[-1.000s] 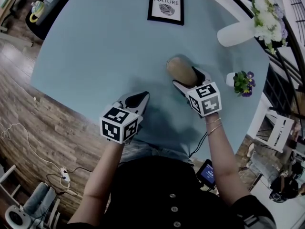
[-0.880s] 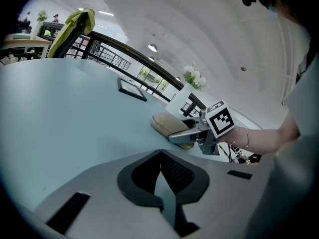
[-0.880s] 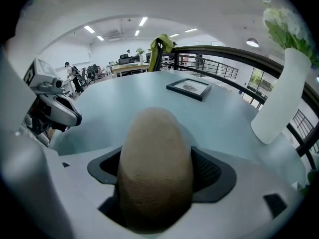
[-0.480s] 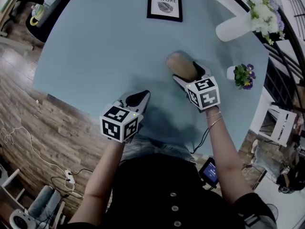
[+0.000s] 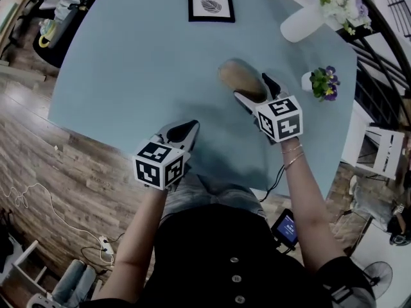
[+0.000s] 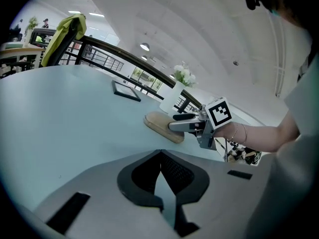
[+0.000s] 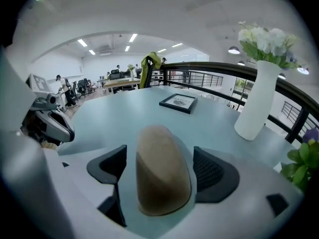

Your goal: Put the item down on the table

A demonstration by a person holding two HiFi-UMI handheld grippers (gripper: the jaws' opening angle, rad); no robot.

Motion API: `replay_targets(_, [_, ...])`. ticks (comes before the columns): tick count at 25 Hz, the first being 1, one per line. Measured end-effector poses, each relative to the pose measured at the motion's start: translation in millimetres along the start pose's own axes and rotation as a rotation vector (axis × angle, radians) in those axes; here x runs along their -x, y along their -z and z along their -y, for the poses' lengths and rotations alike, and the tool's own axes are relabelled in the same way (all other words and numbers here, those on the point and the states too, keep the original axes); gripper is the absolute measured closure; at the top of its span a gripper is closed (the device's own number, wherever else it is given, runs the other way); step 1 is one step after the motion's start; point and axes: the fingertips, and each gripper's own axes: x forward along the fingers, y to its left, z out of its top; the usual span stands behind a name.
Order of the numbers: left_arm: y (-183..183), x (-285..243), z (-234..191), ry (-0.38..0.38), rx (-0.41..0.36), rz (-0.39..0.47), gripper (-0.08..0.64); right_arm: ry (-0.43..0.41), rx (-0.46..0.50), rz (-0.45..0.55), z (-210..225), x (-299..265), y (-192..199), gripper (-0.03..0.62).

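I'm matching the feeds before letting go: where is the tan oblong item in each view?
Head view: the tan oblong item is right of centre, at the right gripper's tips.
Left gripper view: near the middle, lying on the table beside the right gripper.
Right gripper view: lower centre, between the parted jaws.
Shared landmark: the framed picture, beyond the item in all three.

Soft, even indoor light falls from ceiling lamps (image 7: 132, 37), bright but without glare. Only faint, diffuse shadows lie on the table (image 5: 128, 56) near its near edge. Both gripper views bend strongly and darken at the corners, and the close tan item (image 7: 162, 168) looks slightly blurred.
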Motion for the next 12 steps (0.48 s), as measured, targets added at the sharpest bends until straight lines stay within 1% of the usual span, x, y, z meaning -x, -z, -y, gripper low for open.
replay_targets(3, [-3.5, 1.3, 10.8, 0.019, -0.022, 0.003, 0.543, 0.01, -0.03, 0.043, -1.2, 18.3, -3.0, 0.183])
replay_targets(7, [-10.5, 2.5, 23.2, 0.043, -0.062, 0.006, 0.543, 0.066, -0.092, 0.168, 4.3, 50.7, -16.3, 0.186])
replay_targets(10, [-17.6, 2.8, 30.5, 0.053, -0.095, 0.008, 0.543, 0.07, -0.132, 0.219, 2.2, 71.6, -19.4, 0.189])
replay_targets(11, [-20.7, 3.3, 33.7, 0.06, -0.107, 0.008, 0.543, 0.074, -0.134, 0.236, 0.3, 78.6, -20.9, 0.198])
replay_targets(12, [-23.8, 3.9, 37.7, 0.069, -0.119, 0.01, 0.543, 0.085, -0.129, 0.26, -1.1, 86.3, -23.4, 0.227])
